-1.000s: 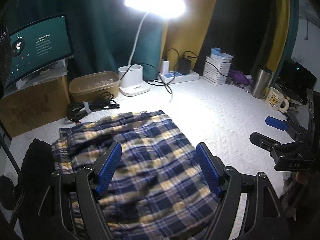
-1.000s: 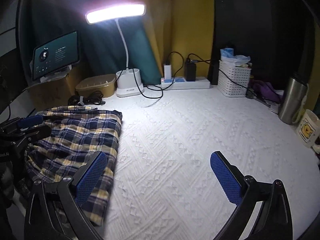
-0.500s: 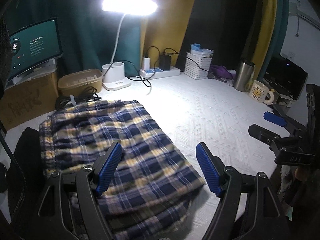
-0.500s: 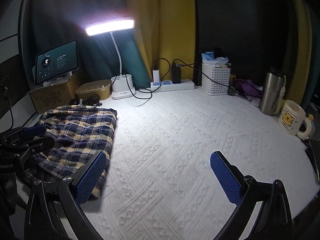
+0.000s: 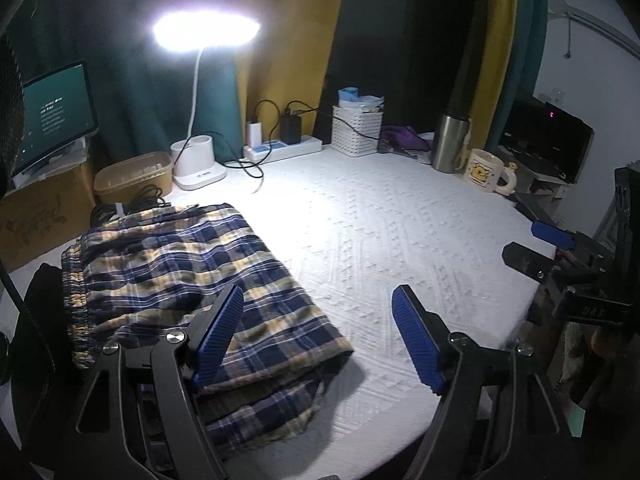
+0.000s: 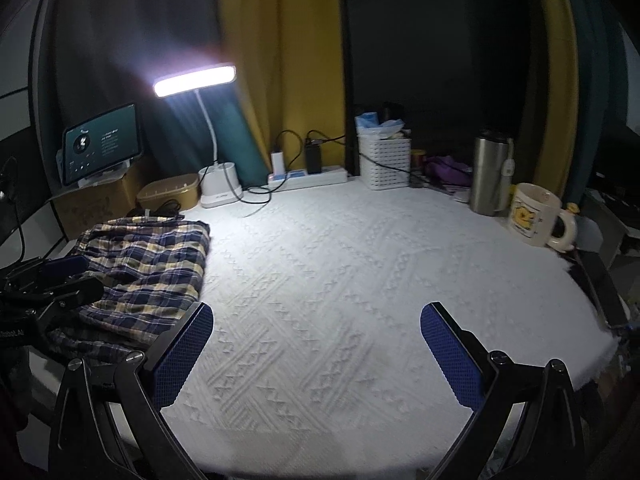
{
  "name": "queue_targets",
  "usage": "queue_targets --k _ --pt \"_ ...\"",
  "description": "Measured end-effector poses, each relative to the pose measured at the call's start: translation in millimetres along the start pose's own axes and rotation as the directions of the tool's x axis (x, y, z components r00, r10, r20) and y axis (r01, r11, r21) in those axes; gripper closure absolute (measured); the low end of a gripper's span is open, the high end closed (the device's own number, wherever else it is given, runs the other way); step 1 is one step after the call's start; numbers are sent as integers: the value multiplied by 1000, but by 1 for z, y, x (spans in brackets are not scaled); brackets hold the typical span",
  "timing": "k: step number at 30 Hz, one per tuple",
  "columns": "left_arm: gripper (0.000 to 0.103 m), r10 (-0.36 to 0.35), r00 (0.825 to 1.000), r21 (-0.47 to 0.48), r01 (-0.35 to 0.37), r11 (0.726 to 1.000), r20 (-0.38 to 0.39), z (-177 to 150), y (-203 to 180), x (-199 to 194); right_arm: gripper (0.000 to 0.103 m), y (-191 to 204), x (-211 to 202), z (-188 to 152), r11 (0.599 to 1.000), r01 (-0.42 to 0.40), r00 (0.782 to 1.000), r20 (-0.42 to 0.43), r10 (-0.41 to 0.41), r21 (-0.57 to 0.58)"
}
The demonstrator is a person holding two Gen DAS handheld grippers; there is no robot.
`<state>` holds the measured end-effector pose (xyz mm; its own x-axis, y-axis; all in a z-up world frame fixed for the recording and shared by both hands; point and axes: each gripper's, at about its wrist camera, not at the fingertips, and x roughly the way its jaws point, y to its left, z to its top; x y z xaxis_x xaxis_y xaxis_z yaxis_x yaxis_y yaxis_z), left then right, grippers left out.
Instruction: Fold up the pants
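Plaid pants [image 5: 188, 292] lie folded on the white textured cloth [image 5: 400, 240], in front of the desk lamp [image 5: 198, 162], lower layers apparently sticking out unevenly at the near edge. Left gripper [image 5: 318, 338] hangs over the cloth beside the pants, jaws wide, empty. Right gripper [image 6: 316, 354] likewise spread wide, holding nothing, well to the right of the lamp.

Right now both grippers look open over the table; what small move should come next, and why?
Probably ease both away and stop. The plaid pants already lie folded in a compact stack at the table's left side, and the left gripper and right gripper are open, holding nothing. A lower layer sticks out at the near edge, so tucking it is optional.
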<state>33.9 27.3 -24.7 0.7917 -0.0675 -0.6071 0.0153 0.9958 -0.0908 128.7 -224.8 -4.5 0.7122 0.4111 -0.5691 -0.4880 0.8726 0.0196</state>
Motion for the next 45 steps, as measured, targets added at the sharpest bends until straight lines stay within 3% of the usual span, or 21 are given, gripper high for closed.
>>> queue_targets --k 13,28,37,39,45 --pt "27 -45 998 56 42 998 47 8 -37 -16 0 -31 -53 -3 996 86 994 69 -88 36" --pt "27 -43 984 73 30 997 175 24 -60 -58 0 -40 -111 8 991 125 975 178 -131 45" --pt "25 -26 954 63 8 998 300 33 -65 -92 0 -39 -149 17 987 155 953 258 -162 46" --pt "11 -19 943 62 -2 998 333 35 -65 -100 0 -39 -155 20 986 161 948 270 -168 47" --pt "9 -5 911 64 -23 998 413 38 -66 -123 0 -36 -173 24 983 180 933 309 -186 47"
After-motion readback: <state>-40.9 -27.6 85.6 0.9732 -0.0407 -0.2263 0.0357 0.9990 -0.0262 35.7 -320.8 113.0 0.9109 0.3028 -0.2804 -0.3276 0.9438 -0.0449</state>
